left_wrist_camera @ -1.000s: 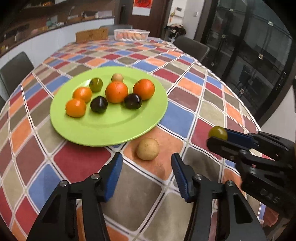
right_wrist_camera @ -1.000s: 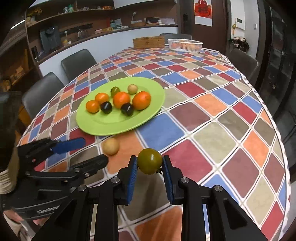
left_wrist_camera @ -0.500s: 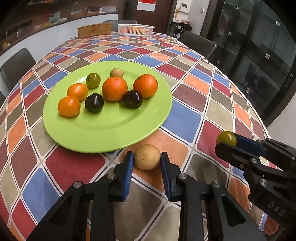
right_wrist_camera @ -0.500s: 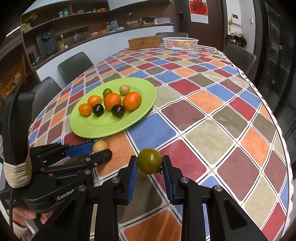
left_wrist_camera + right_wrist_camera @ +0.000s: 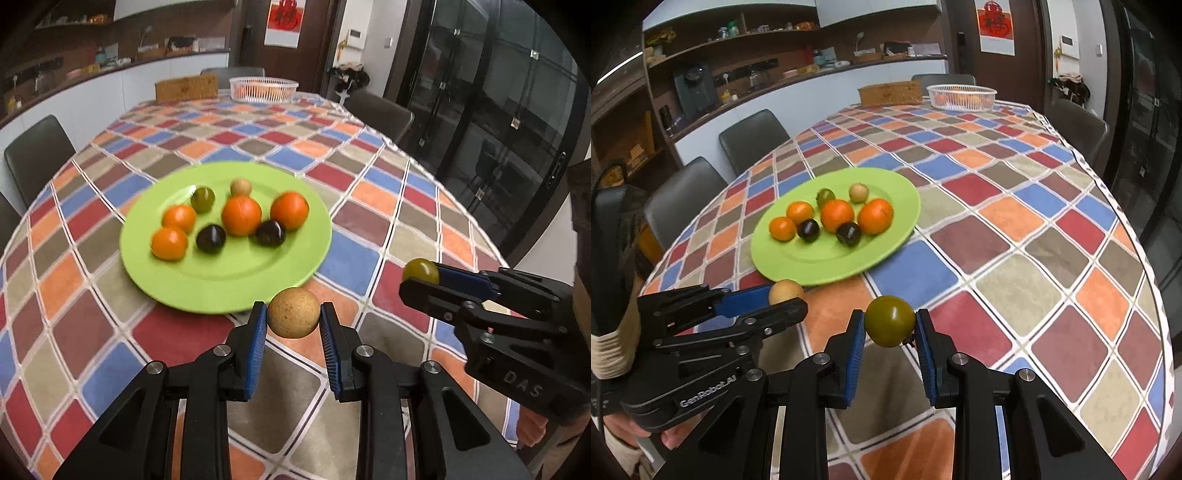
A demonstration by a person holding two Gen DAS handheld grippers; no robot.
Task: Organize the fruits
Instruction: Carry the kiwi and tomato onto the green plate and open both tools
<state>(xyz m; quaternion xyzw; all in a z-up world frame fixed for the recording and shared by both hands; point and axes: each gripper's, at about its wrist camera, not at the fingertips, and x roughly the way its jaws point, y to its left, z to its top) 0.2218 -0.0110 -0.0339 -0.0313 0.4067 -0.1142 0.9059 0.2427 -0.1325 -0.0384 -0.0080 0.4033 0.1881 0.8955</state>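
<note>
Eight fruits on green plate (image 5: 229,291), near table middle. Left gripper (image 5: 293,321) clamps tan fruit (image 5: 293,313); right gripper (image 5: 890,328) clamps green fruit (image 5: 889,320). Both apparently clear of tablecloth (image 5: 1015,221), short of plate; placing remains.

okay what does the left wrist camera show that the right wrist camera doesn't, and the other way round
Only left wrist view: dark glass doors on the right side.
Only right wrist view: wall shelves with kitchenware, and two chairs on the left side.
Both: left gripper shut on the tan fruit, right gripper shut on the green fruit, the plate with eight fruits, and the white basket.
</note>
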